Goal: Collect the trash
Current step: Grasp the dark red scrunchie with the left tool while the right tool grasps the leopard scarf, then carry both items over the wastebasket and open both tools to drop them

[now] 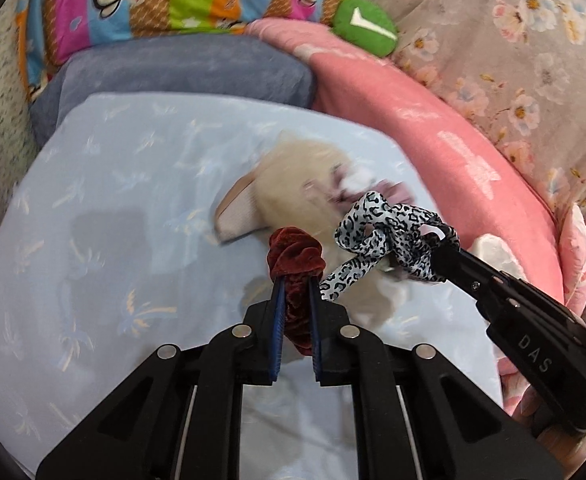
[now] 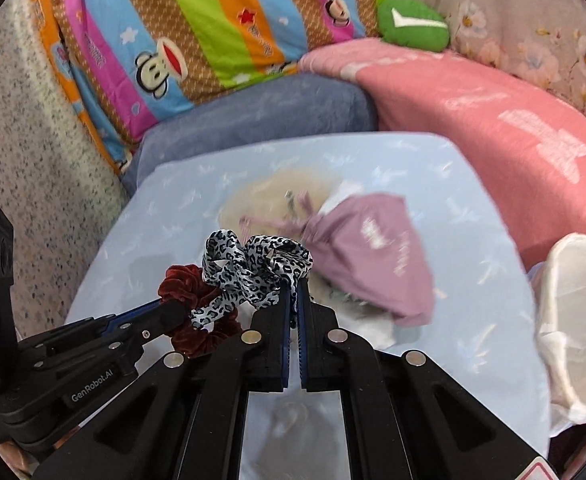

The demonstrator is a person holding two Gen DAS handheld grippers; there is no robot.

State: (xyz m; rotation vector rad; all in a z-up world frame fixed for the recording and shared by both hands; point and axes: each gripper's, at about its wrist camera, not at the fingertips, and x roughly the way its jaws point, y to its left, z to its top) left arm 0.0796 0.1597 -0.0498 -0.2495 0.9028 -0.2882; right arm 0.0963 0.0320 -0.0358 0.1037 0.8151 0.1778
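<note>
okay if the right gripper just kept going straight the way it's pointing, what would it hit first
Probably the mauve drawstring pouch on the pale blue sheet, just beyond the leopard-print scrunchie clamped in the right gripper; depth is hard to judge.

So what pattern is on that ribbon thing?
Black-and-white leopard print on the ribbon scrunchie; clearest in the right wrist view.

"DAS" is showing in white on the right gripper (image 1: 445, 258) body, and "GenRobot.AI" is showing on the left gripper (image 2: 173, 306) body.
</note>
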